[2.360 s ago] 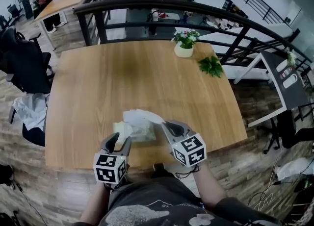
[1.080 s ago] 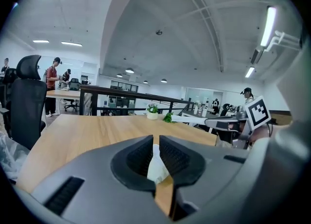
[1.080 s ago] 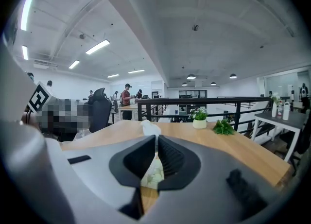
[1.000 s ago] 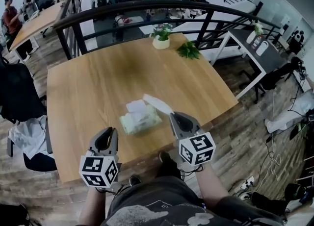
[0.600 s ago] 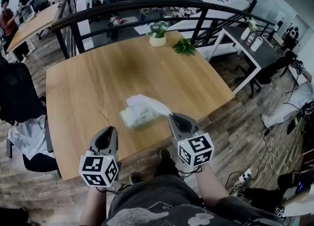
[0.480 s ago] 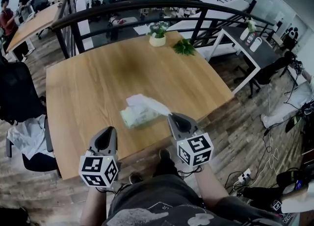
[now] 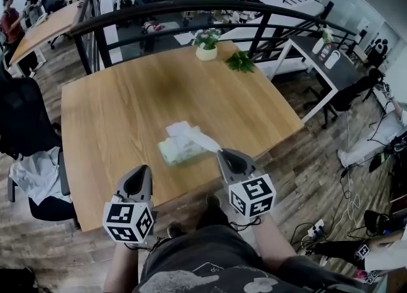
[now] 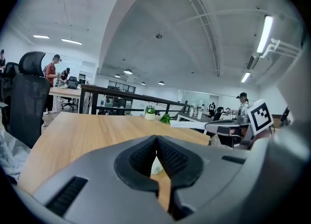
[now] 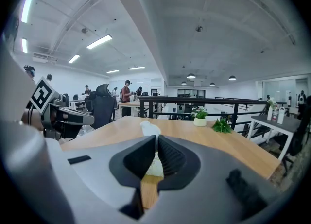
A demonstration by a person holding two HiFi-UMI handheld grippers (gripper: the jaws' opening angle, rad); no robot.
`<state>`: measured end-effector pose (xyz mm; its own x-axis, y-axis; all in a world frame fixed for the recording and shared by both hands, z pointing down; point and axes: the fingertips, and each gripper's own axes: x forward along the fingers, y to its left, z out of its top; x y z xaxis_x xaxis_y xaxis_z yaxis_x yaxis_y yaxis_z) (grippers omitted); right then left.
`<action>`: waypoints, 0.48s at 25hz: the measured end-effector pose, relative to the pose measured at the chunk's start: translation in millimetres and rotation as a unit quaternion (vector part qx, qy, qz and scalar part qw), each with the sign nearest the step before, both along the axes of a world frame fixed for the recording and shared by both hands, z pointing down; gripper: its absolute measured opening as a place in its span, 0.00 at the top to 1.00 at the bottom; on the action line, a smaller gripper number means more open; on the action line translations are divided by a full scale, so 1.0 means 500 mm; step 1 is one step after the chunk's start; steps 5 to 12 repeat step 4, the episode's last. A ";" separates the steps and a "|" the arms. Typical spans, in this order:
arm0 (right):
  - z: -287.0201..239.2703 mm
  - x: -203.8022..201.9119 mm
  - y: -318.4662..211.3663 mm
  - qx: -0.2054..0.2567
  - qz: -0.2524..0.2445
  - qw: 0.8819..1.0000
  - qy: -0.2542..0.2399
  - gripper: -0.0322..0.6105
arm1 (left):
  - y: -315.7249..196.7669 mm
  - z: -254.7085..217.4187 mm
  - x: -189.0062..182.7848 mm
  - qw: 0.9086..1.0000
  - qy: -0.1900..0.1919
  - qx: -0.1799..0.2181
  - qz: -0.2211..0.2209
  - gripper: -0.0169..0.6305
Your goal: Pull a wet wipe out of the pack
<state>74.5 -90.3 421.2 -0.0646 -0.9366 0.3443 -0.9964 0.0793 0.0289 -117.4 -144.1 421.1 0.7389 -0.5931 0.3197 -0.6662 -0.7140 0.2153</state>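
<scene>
My right gripper (image 7: 221, 154) is clamped on the free end of the wet wipe (image 7: 200, 138), limp, light and likely easy to tear, trailing from the soft pack (image 7: 180, 152) on the surface (image 7: 127, 107), which my closed, empty left gripper (image 7: 140, 171) should probably pin down.

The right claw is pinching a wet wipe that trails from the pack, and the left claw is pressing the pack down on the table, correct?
Not quite. The head view shows the left claw shut on nothing, near the front edge of the table, apart from the pack. The right claw does pinch the wet wipe trailing from the pack.
</scene>
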 end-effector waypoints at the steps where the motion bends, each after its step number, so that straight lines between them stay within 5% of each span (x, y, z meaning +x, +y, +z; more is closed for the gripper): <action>1: 0.001 -0.001 -0.001 -0.001 -0.001 1.000 0.000 0.89 | -0.002 0.000 0.000 1.000 -0.001 0.000 0.001 0.95; 12: 0.002 -0.001 -0.002 -0.003 -0.001 1.000 0.001 0.89 | -0.005 -0.001 0.003 1.000 -0.001 0.001 0.004 0.95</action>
